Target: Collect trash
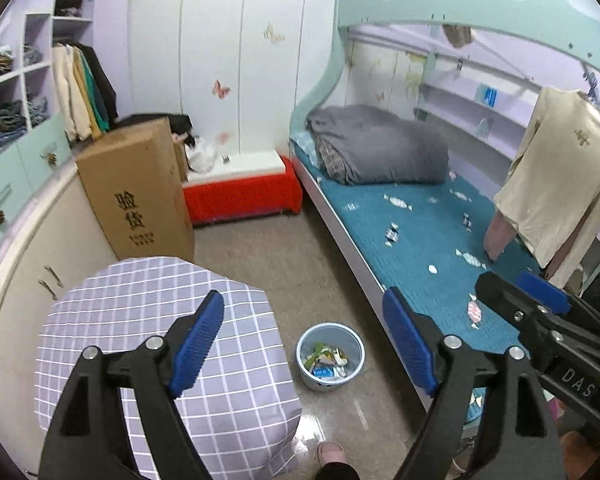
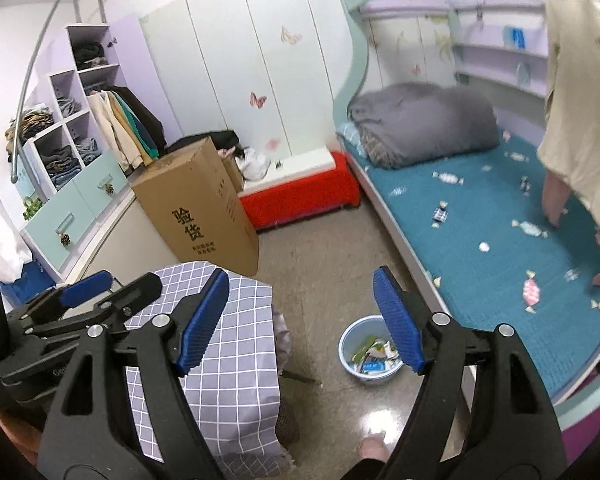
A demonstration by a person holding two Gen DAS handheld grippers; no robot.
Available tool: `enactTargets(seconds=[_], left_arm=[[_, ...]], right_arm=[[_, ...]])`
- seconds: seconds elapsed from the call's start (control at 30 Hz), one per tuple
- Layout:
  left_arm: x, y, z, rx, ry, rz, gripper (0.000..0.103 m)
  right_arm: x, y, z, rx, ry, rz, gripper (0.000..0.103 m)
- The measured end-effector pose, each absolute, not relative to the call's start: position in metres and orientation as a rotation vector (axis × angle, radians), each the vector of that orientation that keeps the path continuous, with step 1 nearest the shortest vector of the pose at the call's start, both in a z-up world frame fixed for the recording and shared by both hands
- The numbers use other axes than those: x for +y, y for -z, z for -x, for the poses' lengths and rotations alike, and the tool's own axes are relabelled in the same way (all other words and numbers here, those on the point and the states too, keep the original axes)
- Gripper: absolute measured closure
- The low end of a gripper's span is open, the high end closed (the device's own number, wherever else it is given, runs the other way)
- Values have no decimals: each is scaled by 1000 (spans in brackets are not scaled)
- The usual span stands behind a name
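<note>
Left wrist view: left gripper (image 1: 303, 340) spread wide, nothing between the blue pads, held up over the floor (image 1: 260, 248). Just below it a light blue round bin (image 1: 330, 356) stands on the floor beside the bed (image 1: 420, 232), with crumpled green, white and blue wrappers inside. Trash on the teal bed cover: small twisted candy wrappers, mostly white, e.g. one white with pale print (image 1: 398, 202), a dark blue-white one (image 1: 392, 235), a pink one (image 1: 474, 311) near the bed's edge. The right gripper (image 1: 516, 288) shows at the right over the bed; cannot tell its state from here. Table (image 1: 160, 344) with lilac checked cloth at lower left, cardboard box (image 1: 136, 188) behind it. Right wrist view: right gripper (image 2: 302, 318) released, pads far apart, empty, above the floor between table (image 2: 228, 360) and bed (image 2: 480, 216). Bin (image 2: 354, 354) just below the right pad, same wrapper pile inside. Wrappers scattered along the bed: white one (image 2: 448, 178), dark blue one (image 2: 441, 213), pink one (image 2: 531, 292), round white scrap (image 2: 484, 246). Left gripper (image 2: 92, 288) in view at the left, over the table. Grey folded quilt (image 2: 420, 128) at the bed's far end.
</note>
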State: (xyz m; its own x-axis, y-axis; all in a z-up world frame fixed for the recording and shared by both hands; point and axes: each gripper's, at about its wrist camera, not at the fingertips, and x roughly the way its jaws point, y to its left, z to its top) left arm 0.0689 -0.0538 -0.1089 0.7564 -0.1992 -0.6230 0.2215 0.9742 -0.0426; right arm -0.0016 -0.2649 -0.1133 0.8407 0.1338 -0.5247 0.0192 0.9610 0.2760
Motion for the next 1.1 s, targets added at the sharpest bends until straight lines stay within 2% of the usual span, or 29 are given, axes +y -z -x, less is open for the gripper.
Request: enactTargets(seconds=[0.13,0.47,1.1], left_arm=[[-39,94,-36,625,225,-34,17],[-24,73,13,566,220,-9,14],[-45,68,35,535,210,-21,10]], right_arm=[[-253,99,34,522,-46,-268,26],[-245,83,82,455,-37,-255,23],[-256,82,110,452,-71,-241,21]])
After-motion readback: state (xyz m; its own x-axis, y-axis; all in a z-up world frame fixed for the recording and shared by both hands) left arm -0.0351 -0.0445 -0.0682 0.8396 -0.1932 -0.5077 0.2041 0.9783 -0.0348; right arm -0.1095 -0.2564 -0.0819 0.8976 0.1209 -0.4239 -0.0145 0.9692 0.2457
